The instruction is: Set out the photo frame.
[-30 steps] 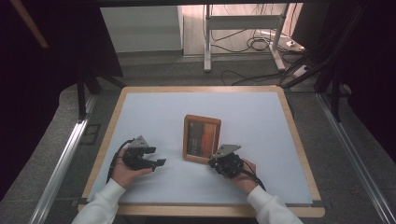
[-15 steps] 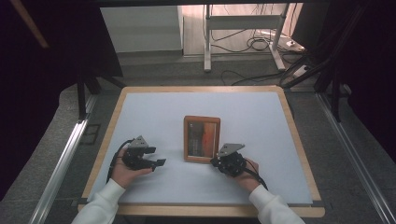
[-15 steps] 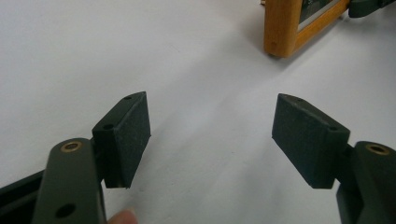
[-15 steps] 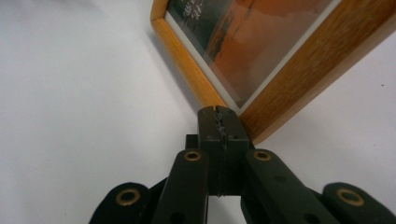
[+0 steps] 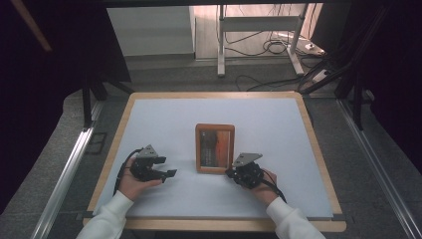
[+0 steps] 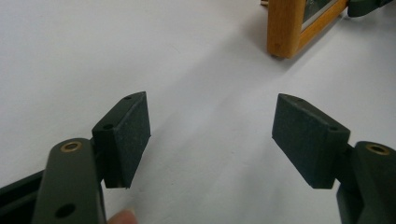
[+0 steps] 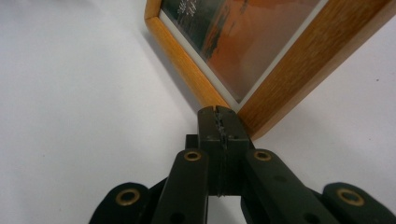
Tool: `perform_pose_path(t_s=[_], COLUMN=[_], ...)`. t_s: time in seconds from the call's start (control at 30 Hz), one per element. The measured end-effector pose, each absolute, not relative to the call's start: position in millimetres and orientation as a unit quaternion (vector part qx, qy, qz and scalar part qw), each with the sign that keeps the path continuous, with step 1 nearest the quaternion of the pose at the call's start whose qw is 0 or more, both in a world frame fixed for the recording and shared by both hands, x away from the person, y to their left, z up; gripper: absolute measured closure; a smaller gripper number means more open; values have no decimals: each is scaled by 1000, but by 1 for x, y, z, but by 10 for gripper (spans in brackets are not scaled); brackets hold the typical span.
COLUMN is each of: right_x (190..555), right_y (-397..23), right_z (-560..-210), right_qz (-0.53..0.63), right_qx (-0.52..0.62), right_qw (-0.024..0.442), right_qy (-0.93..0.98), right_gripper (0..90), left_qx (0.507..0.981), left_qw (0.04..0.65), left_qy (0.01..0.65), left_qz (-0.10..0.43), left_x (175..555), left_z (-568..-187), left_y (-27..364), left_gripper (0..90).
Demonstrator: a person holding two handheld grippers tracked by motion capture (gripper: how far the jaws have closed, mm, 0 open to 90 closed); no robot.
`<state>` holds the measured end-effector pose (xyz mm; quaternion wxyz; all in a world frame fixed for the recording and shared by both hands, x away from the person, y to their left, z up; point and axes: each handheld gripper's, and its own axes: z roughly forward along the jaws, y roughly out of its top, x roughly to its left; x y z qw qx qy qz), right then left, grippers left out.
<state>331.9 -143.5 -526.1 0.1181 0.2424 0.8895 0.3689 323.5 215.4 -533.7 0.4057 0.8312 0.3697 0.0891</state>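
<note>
- Right tool point(image 7: 218, 122), low over the tabletop point(image 5: 164, 119), has its jaws pressed together with nothing between them, tips at the frame's point(image 5: 215, 147) near right corner.
- Left tool point(image 6: 210, 135), in the left hand point(image 5: 130, 182), lies level with jaws spread and empty, pointing toward the frame.
- Frame lies flat mid-tabletop.

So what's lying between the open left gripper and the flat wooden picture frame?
Nothing: in the left gripper view, only bare white tabletop runs from the left gripper to the wooden picture frame.
</note>
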Motion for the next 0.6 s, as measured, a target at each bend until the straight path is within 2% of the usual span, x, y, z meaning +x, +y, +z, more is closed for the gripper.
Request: perform_pose_path(t_s=[0.4,0.6], right_x=[321,321], right_y=[-172,-198], right_z=[-512,-506], right_qz=[403,420], right_qx=[253,284], right_qw=[129,138], right_qy=[870,851], right_gripper=[898,863], left_qx=[830,827], left_qw=[408,410], left_qy=[370,372], left_qz=[95,96], left_x=[324,323], left_z=[-533,-532], left_y=[217,216], left_gripper=[276,276])
